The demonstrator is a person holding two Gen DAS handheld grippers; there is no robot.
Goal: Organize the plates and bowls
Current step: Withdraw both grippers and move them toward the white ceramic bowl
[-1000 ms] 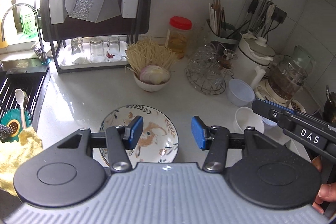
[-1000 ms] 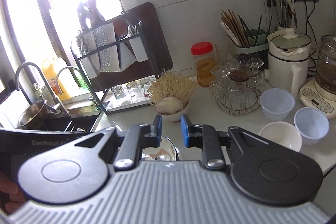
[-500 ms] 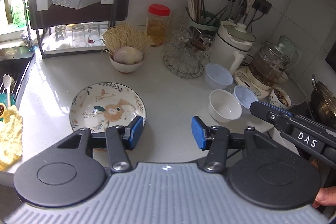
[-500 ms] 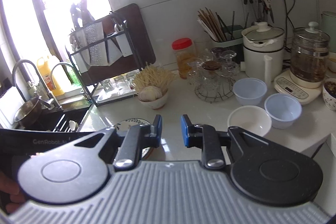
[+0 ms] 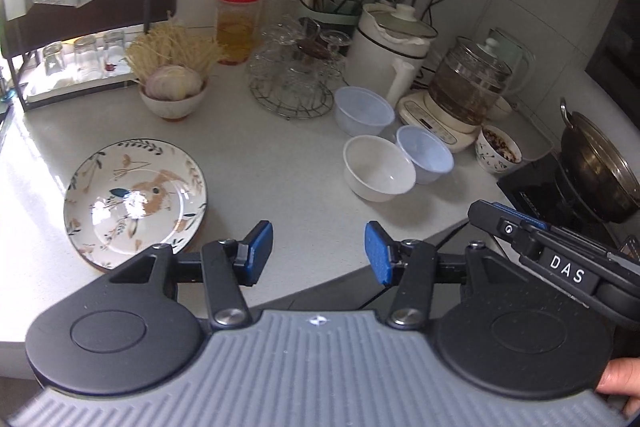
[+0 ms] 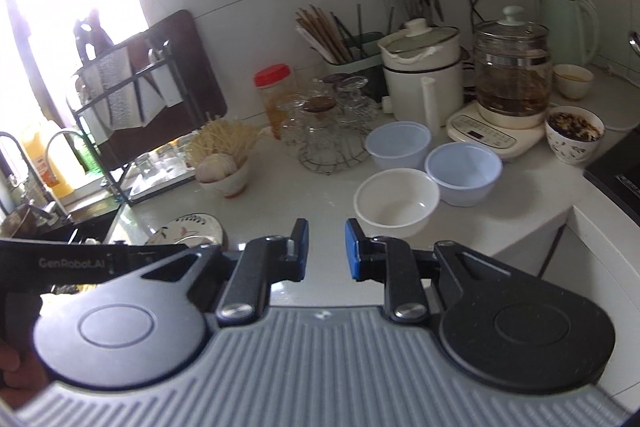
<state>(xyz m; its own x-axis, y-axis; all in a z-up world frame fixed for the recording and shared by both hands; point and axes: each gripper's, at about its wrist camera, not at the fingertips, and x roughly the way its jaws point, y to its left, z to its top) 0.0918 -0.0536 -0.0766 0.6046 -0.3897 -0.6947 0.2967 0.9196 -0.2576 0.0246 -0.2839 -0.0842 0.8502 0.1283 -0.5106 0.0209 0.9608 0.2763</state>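
Observation:
A patterned plate point(image 5: 134, 197) with a rabbit design lies on the white counter at the left; part of it shows in the right wrist view point(image 6: 188, 231). A white bowl point(image 5: 378, 169) and two pale blue bowls point(image 5: 425, 154) point(image 5: 363, 110) sit together at the right; they also show in the right wrist view as the white bowl point(image 6: 396, 203) and the blue bowls point(image 6: 463, 173) point(image 6: 398, 143). My left gripper point(image 5: 318, 253) is open and empty above the counter's front edge. My right gripper point(image 6: 326, 250) is open a little and empty, short of the white bowl.
A bowl with garlic and noodles point(image 5: 174, 95), a wire rack of glasses point(image 5: 294, 83), a red-lidded jar point(image 5: 237, 23), a white pot point(image 5: 390, 45), a glass kettle point(image 5: 466, 87), a filled patterned cup point(image 5: 498, 149) and a wok on a stove point(image 5: 596, 171) crowd the back and right. A dish rack point(image 6: 132, 107) and sink stand left.
Both grippers have pulled back and swung right, so the bowls and stove come into view. The right gripper's jaws have opened slightly wider. The left stays open.

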